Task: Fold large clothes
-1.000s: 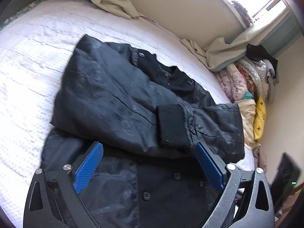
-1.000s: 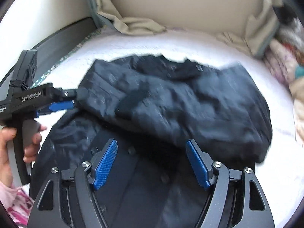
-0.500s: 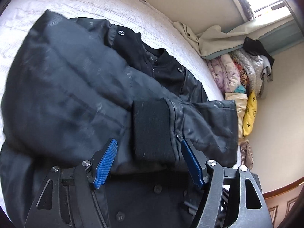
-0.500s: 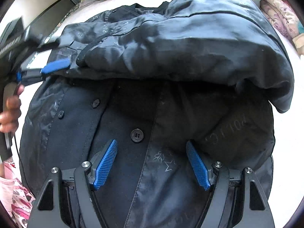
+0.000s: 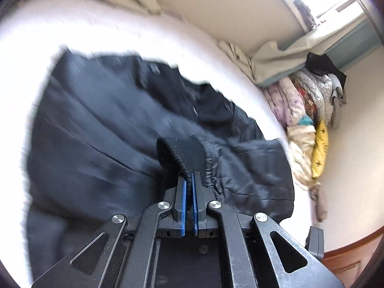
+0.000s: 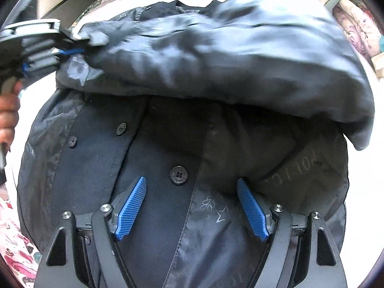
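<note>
I have the left gripper (image 5: pixel 189 180) clamped on the knit cuff (image 5: pixel 184 153) of the black jacket (image 6: pixel 168 216) spread on the white bed (image 5: pixel 120 33), my right gripper (image 6: pixel 192 206) opening empty over the jacket's front.

The jacket (image 6: pixel 240 55) is dark cloth with a light sheen, like nylon, and creased. Its cuff (image 5: pixel 184 156) is matt black ribbed knit, rough looking. The buttons (image 6: pixel 178 175) look like matt black plastic. The bed cover (image 5: pixel 144 31) is white textured cloth. The gripper pads (image 6: pixel 130 208) are blue with a fine grid; the frames are matt black with shiny metal screws.
</note>
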### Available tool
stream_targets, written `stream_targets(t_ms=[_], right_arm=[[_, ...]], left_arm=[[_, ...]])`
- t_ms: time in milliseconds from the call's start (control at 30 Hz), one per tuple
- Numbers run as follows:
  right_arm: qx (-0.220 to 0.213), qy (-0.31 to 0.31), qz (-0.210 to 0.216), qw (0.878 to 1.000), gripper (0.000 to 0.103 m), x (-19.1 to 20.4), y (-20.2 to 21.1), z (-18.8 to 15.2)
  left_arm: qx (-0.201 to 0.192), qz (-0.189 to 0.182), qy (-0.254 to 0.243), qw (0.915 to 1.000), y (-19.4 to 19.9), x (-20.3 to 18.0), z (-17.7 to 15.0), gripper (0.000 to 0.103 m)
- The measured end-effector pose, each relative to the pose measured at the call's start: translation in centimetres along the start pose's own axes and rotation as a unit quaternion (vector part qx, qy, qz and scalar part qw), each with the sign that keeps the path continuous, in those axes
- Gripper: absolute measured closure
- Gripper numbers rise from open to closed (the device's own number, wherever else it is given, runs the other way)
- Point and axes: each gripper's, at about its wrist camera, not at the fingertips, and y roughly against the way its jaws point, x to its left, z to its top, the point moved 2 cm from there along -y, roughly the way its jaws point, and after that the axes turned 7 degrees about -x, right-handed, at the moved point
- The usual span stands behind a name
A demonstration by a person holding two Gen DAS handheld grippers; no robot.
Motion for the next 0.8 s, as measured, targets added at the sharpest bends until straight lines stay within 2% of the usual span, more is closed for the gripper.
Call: stream_targets(t_ms=[133,267,367,433,633,800], right_arm=[[-0.003,0.01,-0.001,1.0,0.026,1.0,0.4,0.0],[-0.005,0.016,0.002,1.0,0.026,1.4,0.4,0.2],[-0.006,0.013,0.01,1.0,0.026,0.9,0.5,0.5],[-0.01,0.006,0.019,1.0,0.026,0.6,1.0,0.7],[-0.029,-0.02,0.028,0.999,0.028,-1.6,2.7,0.9],[-0.041,-0.052,0.035,0.997,0.03,-3.8,3.8,1.0]], left_arm=[[-0.025,0.048,-0.035,0.9979,3.2,1.7,0.0,0.097],[-0.017,0.067,-0.021,0.9974,4.3,3.7,-1.6,0.097],[-0.023,0.094,-0.019,0.9951,4.3,5.2,-2.5,0.097],[-0.012,0.11,-0.009,0.9938,3.9,6.2,-3.0,0.096],[0.017,0.124,-0.013,0.9921,2.1,6.4,-4.7,0.096],[0.015,0.129,-0.038,0.9908,2.3,5.1,-4.8,0.096]])
